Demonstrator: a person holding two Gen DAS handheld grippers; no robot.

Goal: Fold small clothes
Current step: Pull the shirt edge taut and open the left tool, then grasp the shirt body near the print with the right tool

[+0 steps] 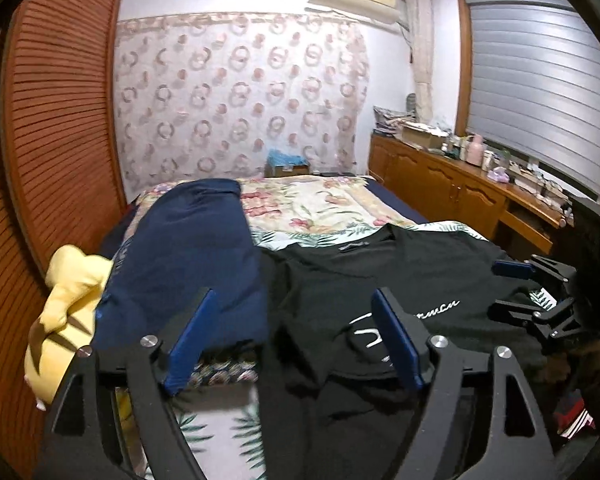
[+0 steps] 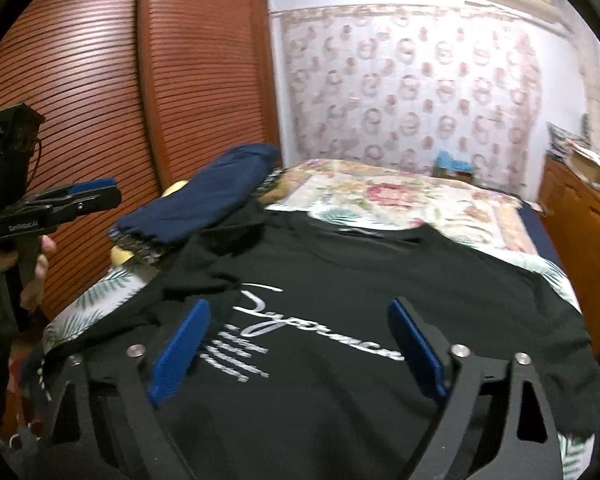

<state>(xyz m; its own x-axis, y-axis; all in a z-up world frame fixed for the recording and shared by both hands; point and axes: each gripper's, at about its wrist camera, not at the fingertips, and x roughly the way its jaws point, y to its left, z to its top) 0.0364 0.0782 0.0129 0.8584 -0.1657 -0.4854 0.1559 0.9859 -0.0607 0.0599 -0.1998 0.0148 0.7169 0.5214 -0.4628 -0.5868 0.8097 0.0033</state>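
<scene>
Two tools, both w/ blue pads spread wide and nothing between them. Left tool hangs above the bed, over the seam where a navy garment meets the black T-shirt; pads clear of the cloth. Right tool hovers over the shirt's chest, just above the white script print, pads apart & not pinching fabric as far as the blur lets me tell.

Black T-shirt lies spread flat, front up, on the near end of the bed, collar pointing toward the far wall. Navy garment sits just left of it, touching or slightly overlapping its left sleeve. Yellow garment bunched at the bed's left edge, beside the navy one. Floral bedspread bare beyond the collar.

Louvred wooden doors run along the left. Wooden counter w/ clutter on the right, under a shuttered window. Person's hand grips the left tool's handle in the right wrist view.
</scene>
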